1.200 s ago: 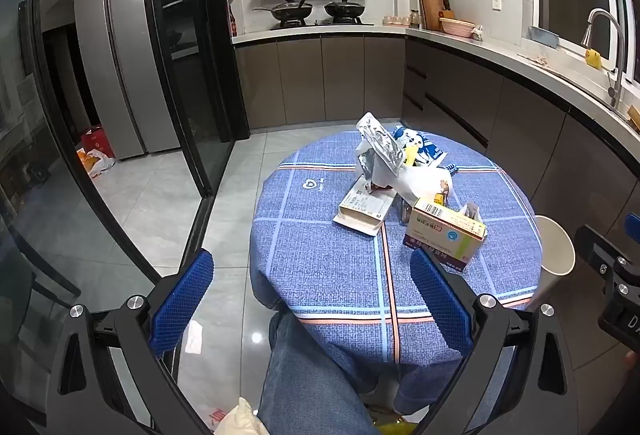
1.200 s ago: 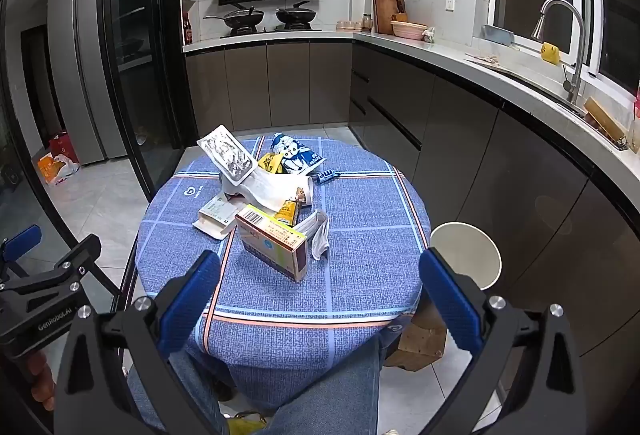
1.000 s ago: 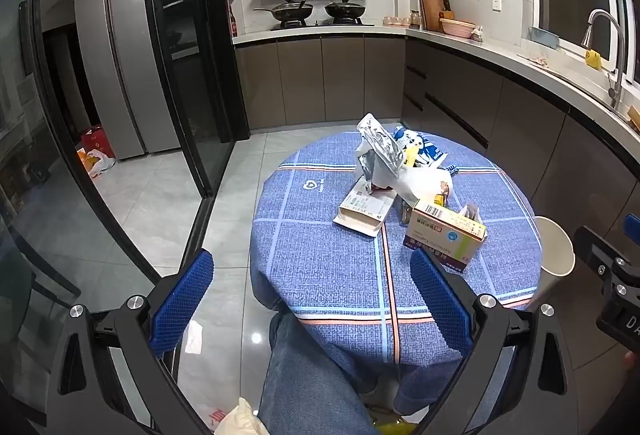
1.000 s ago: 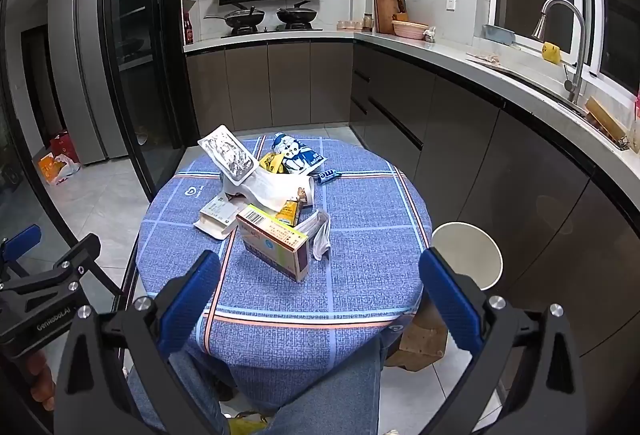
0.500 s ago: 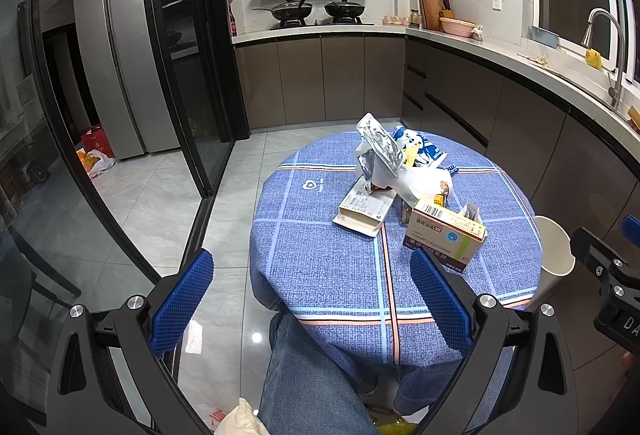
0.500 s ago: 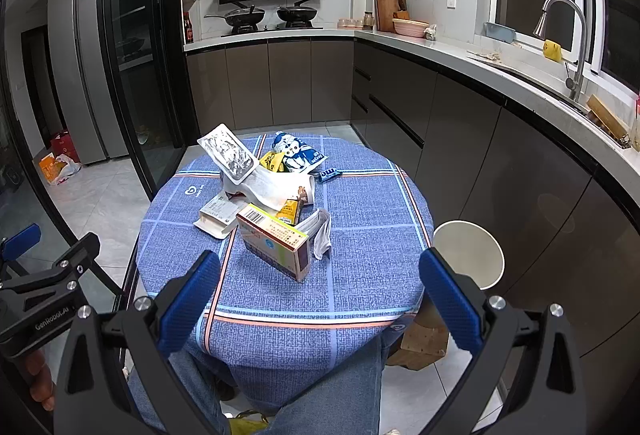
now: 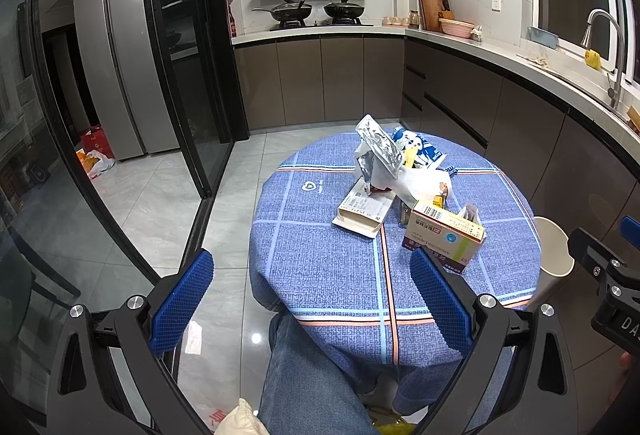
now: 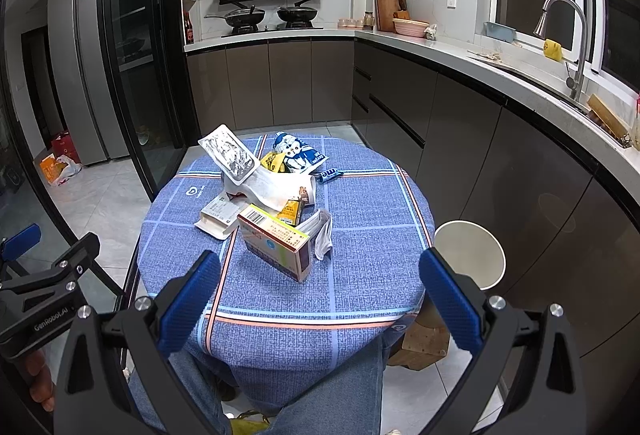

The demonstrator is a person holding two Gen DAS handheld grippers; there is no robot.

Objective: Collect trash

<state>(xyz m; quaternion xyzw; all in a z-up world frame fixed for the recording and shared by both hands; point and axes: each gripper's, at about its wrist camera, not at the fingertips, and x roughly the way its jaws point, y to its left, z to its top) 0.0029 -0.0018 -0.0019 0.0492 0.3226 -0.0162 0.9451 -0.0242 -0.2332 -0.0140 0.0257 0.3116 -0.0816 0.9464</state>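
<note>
Comparing this moment with the views from a second ago, almost nothing has changed — both grippers hover at the near edge of the table, and in the right wrist view the scene has slid only a touch to the right. No piece of trash has been touched, so the collecting looks not yet begun.

The left gripper (image 7: pixel 310 295) has its fingers wide apart and empty; the right gripper (image 8: pixel 320 295) likewise, blue pads spread with nothing between them.

The trash sits in a heap on the round table (image 8: pixel 360 275), toward its middle and far side. Nearest is a medicine box (image 8: pixel 276 241), lying at an angle, with a crumpled white wrapper (image 8: pixel 322 231) touching its right side. Left of the box lies a flat white carton (image 8: pixel 218 217). Behind them a white paper sheet (image 8: pixel 272 187) props a silver blister pack (image 8: pixel 230 151) up at a tilt, and at the far edge lie a blue snack bag (image 8: pixel 296 151) and a small blue candy wrapper (image 8: pixel 330 175).

The white bin (image 8: pixel 468 255) stands on the floor just beside the table's right edge, open at the top — the likely place for everything. The person's knee (image 8: pixel 320 395) is under the near edge. Nothing blocks the box; the propped pack would probably topple if the paper is pulled first.
</note>
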